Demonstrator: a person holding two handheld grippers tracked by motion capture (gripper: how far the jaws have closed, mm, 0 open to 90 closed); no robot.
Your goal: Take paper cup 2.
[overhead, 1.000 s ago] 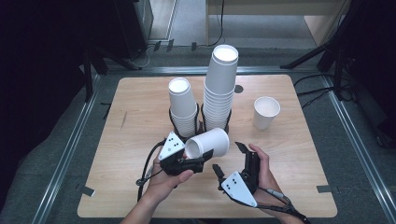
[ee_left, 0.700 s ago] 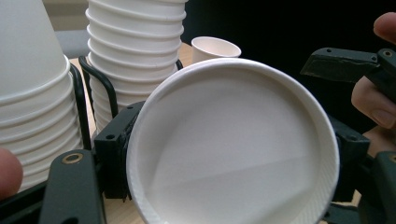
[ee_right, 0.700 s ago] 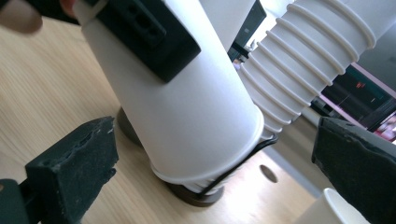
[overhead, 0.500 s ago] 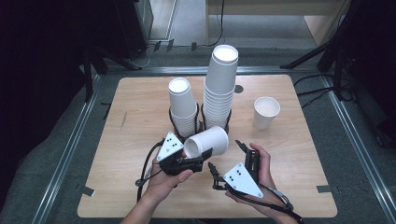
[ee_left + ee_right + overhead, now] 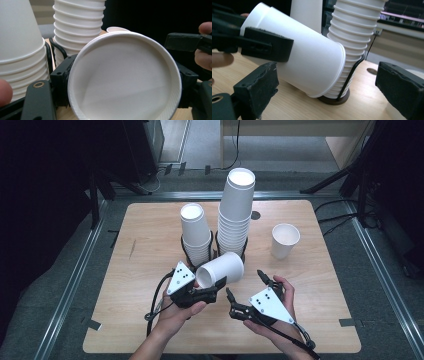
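A white paper cup (image 5: 222,268) lies on its side just above the wooden table (image 5: 150,235), in front of the two stacks. My left gripper (image 5: 212,287) is shut on it, with a pad on each side of the cup (image 5: 125,80), whose round end faces that camera. My right gripper (image 5: 245,285) stands to the right of it, open. Its jaws have just been closing, and the cup's rim end (image 5: 307,57) lies ahead between them without touching a pad. One finger (image 5: 267,45) of the left gripper presses on the cup's side.
Two stacks of white cups stand in black wire holders mid-table: a short stack (image 5: 196,232) and a tall stack (image 5: 235,215). The held cup's rim rests against the tall stack's base (image 5: 342,82). A single upright cup (image 5: 285,240) stands at the right.
The right gripper has turned a little and crept toward the cup, and its jaws have narrowed. The left gripper and the cup have kept still.
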